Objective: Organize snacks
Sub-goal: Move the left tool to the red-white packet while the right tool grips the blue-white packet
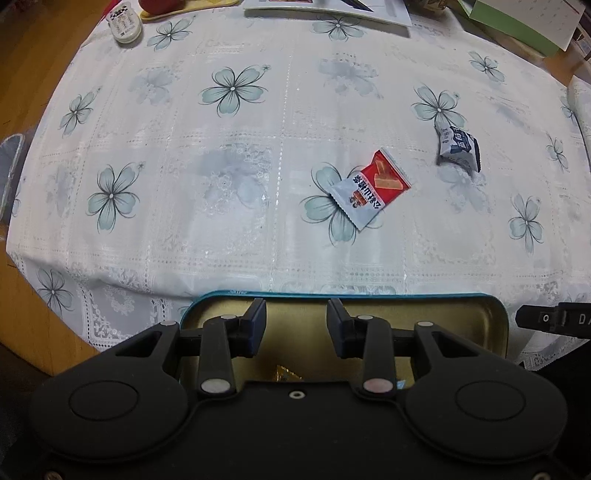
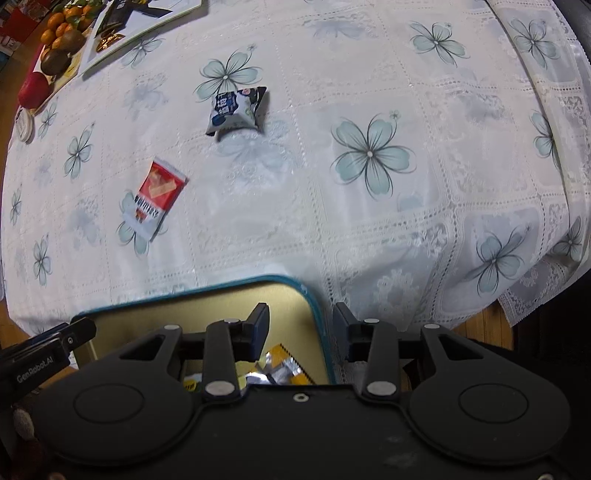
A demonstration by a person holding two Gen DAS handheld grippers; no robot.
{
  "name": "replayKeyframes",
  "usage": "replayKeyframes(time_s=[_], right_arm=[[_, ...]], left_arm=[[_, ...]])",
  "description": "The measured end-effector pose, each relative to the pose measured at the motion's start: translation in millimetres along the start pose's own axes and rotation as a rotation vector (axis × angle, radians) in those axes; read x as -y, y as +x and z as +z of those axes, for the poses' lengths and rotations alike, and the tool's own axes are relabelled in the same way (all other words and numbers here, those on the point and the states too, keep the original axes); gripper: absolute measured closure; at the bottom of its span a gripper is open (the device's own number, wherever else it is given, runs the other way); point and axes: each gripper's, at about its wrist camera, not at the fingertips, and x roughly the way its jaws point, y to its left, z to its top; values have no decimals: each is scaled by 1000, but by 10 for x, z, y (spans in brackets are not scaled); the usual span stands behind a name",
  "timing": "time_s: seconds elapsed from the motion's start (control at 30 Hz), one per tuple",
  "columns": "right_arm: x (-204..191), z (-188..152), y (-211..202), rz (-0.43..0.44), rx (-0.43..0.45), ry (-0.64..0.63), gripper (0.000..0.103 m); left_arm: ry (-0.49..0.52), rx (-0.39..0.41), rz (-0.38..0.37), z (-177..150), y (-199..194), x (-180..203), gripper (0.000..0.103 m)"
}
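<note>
Snack packets on the cloth: two are being shown, a red-and-white packet [image 1: 370,188] and a blue-and-white packet [image 1: 459,148].
Tins: one gold-lined tin [image 1: 480,314] is being shown.
Wrappers in the tin: several are being glimpsed [image 2: 280,369]; their number cannot be told.
Grippers: two are being seen, left gripper [image 1: 296,328] and right gripper [image 2: 300,334].
Remote controls: one [image 1: 123,22].

Readable print: one brand name, one fragment

"GenRobot.AI" stands in white on the black left gripper body [image 2: 40,354] at the right wrist view's left edge; in the left wrist view the right gripper's body [image 1: 554,319] shows "DA". Snack wrapper lettering is too small to read.
</note>
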Motion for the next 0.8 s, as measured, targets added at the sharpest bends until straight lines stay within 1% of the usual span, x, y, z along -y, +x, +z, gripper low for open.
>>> replayKeyframes(time_s=[0.17, 0.33, 0.53, 0.8], right_arm=[[-48, 172, 86, -13, -11, 3, 62], [-80, 350, 133, -10, -24, 19, 62], [-196, 635, 111, -26, -4, 27, 62], [-424, 1177, 130, 16, 77, 54, 59]], left_arm=[[30, 14, 34, 196, 119, 117, 58], [58, 12, 36, 369, 249, 220, 58], [100, 24, 53, 545, 383, 289, 57], [27, -11, 15, 703, 478, 102, 58]])
